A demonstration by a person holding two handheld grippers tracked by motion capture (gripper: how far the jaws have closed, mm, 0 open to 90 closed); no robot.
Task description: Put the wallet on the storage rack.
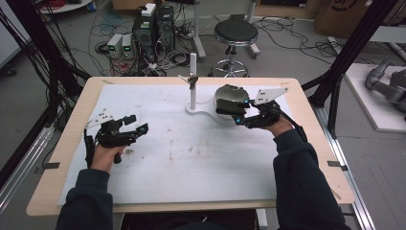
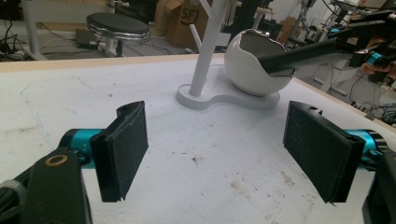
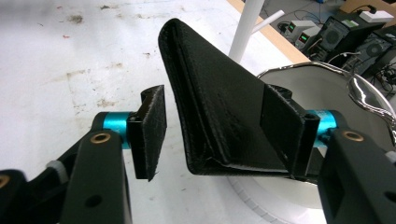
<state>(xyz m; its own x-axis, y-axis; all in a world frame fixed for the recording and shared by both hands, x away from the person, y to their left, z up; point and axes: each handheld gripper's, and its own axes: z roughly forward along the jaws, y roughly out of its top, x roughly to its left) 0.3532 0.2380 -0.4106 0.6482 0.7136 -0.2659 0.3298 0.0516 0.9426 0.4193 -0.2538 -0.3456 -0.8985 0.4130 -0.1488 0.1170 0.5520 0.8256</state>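
Grey floor [image 1: 287,52] strewn with cables — black stool [image 1: 235,32]; computer towers [image 1: 154,26].

open gripper [image 3: 212,133] around black wallet [image 3: 219,107]

both forearms in dark sleeves come in from the bottom. left hand [image 1: 106,154] holds the black two-finger left gripper [image 1: 135,123] low over the worktop, fingers [image 2: 120,150] spread wide. right hand [image 1: 279,125] reaches farther forward, the black right gripper [image 1: 230,111] with its fingers [image 3: 150,130] parted.
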